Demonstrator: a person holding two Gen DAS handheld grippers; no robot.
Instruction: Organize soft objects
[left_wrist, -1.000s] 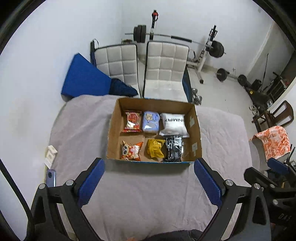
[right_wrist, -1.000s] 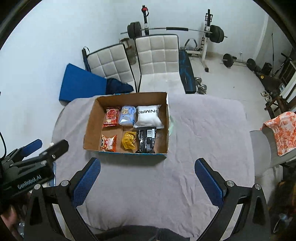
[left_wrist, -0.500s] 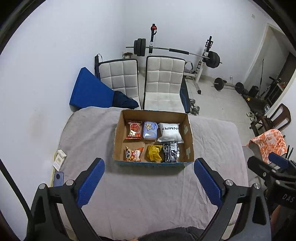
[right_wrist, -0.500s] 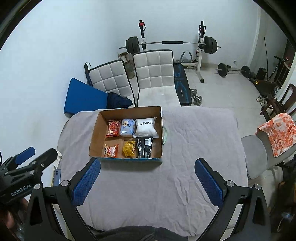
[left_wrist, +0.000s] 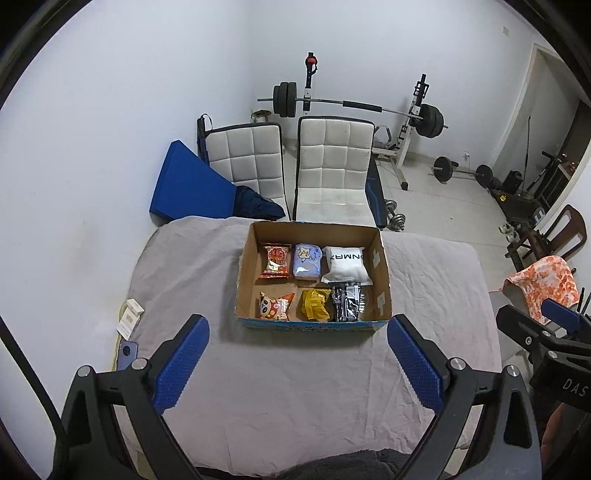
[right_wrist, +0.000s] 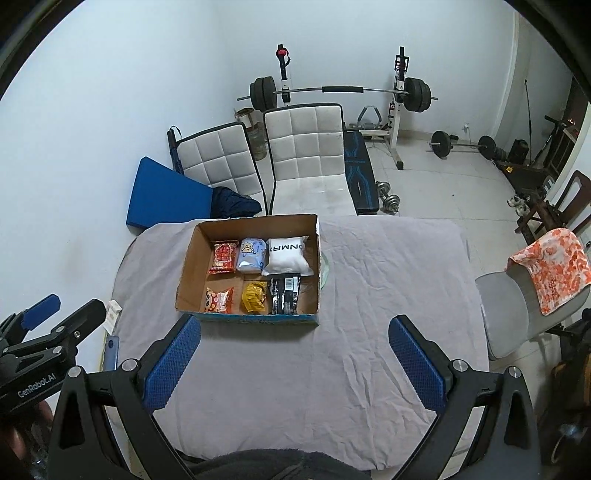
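Note:
An open cardboard box (left_wrist: 384, 258) stands on the grey-covered table (left_wrist: 295, 387). It holds several soft packs: a red snack pack (left_wrist: 274, 260), a light blue pack (left_wrist: 306, 260), a white pouch (left_wrist: 346, 264), an orange cartoon pack (left_wrist: 275, 305), a yellow pack (left_wrist: 315, 303) and a black pack (left_wrist: 348, 301). The box also shows in the right wrist view (right_wrist: 188, 266). My left gripper (left_wrist: 297, 363) is open and empty, high above the table's near side. My right gripper (right_wrist: 293, 363) is open and empty, held likewise to the right.
A white packet (left_wrist: 130, 317) and a blue phone (left_wrist: 127, 352) lie at the table's left edge. Two white padded chairs (left_wrist: 332, 166) and a blue mat (left_wrist: 188, 184) stand behind the table. A grey chair with an orange cloth (right_wrist: 546, 269) stands right. Weight equipment (right_wrist: 332, 92) lines the back wall.
Both grippers have risen and pulled back from the box, so the box looks smaller and more of the room shows. Both stay open and empty.

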